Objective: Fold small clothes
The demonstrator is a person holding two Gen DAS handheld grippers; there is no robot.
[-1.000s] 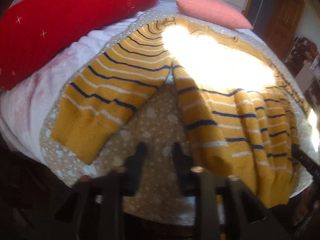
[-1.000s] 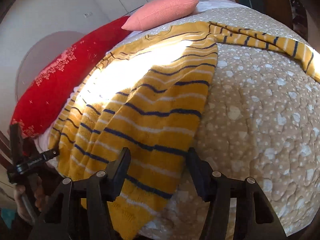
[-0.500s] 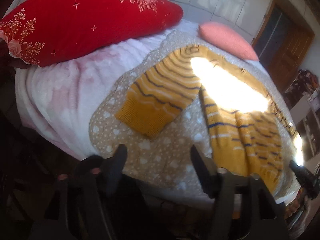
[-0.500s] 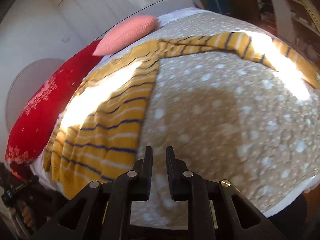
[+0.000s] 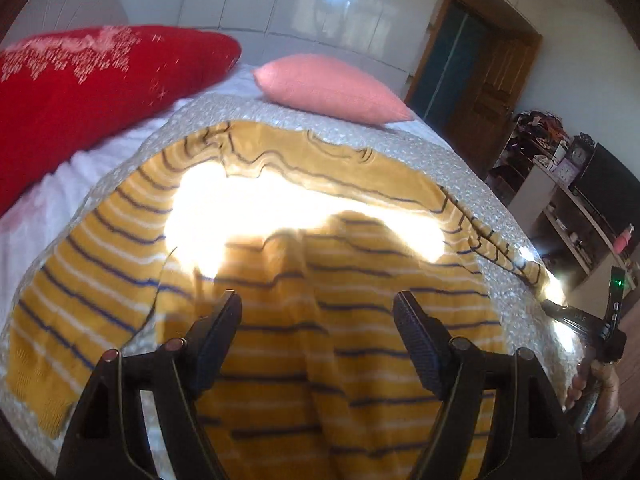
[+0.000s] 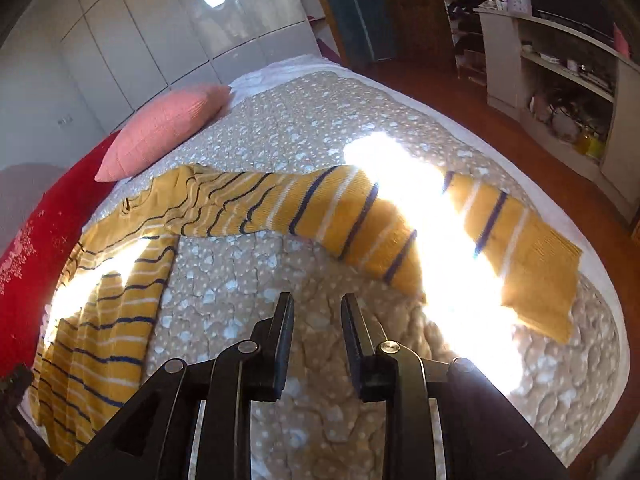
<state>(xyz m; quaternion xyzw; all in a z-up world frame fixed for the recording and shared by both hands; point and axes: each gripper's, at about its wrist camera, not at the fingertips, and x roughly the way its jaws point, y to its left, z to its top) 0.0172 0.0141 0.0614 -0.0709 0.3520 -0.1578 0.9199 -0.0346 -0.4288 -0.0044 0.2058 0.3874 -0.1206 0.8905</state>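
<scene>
Yellow striped sweater spread flat on spotted quilt, collar toward pink pillow, hem toward cameras, sleeves out sideways; chest stripes washed out by sun glare, hem cut off behind tongs. Left gripper wide open over sweater body, holding nothing. Right gripper partly open, empty, above bare quilt near right sleeve.

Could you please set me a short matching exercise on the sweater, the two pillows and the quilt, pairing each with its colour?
Things:
1. sweater
2. big pillow
3. small pillow
4. quilt

Colours:
a. pink
b. beige with white spots
c. mustard with navy and white stripes
d. red with white pattern

Pairs: 1-c, 2-d, 3-a, 4-b
</scene>
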